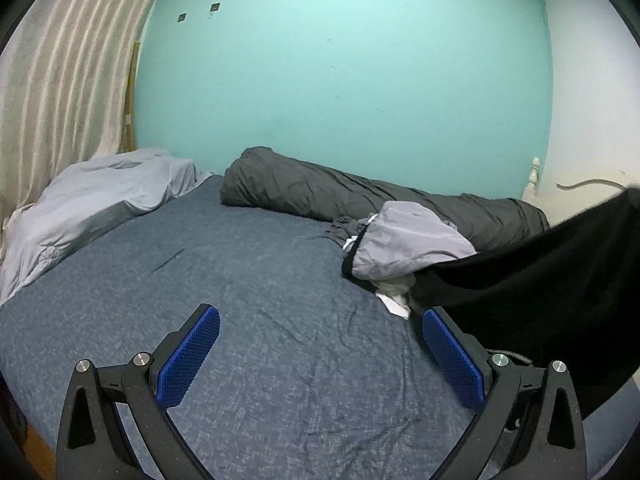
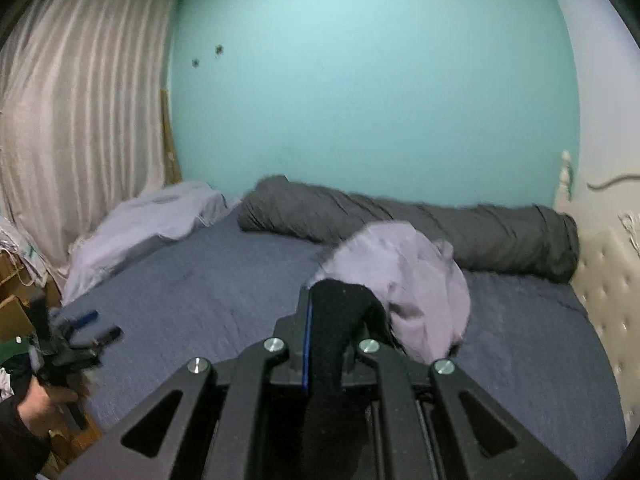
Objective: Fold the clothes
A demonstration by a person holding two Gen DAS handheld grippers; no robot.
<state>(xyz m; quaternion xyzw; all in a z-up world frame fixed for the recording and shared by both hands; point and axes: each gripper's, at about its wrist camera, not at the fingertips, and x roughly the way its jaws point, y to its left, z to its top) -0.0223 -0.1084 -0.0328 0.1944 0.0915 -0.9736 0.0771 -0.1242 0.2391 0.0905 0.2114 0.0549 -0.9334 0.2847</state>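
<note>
My right gripper (image 2: 334, 312) is shut on a black garment (image 2: 332, 360), whose cloth bulges up between the jaws and hangs down over the gripper body. In the left wrist view that black garment (image 1: 540, 288) stretches in from the right edge, lifted off the bed. My left gripper (image 1: 320, 320) stands open over the blue sheet with nothing between its blue pads (image 1: 188, 360); the right wrist view shows the left gripper (image 2: 96, 328) small and blurred at the left, held by a hand (image 2: 40, 400). A pile of clothes topped by a lilac-grey piece (image 1: 404, 248) lies on the bed; the same pile (image 2: 408, 272) sits just beyond my right gripper.
The bed (image 1: 240, 280) has a blue-grey sheet. A rolled dark grey duvet (image 1: 360, 196) lies along the teal wall. A pale pillow (image 1: 100, 200) is at the far left by the curtain (image 1: 60, 80). A padded headboard (image 2: 608, 300) stands at the right, wooden furniture (image 2: 16, 280) at the left.
</note>
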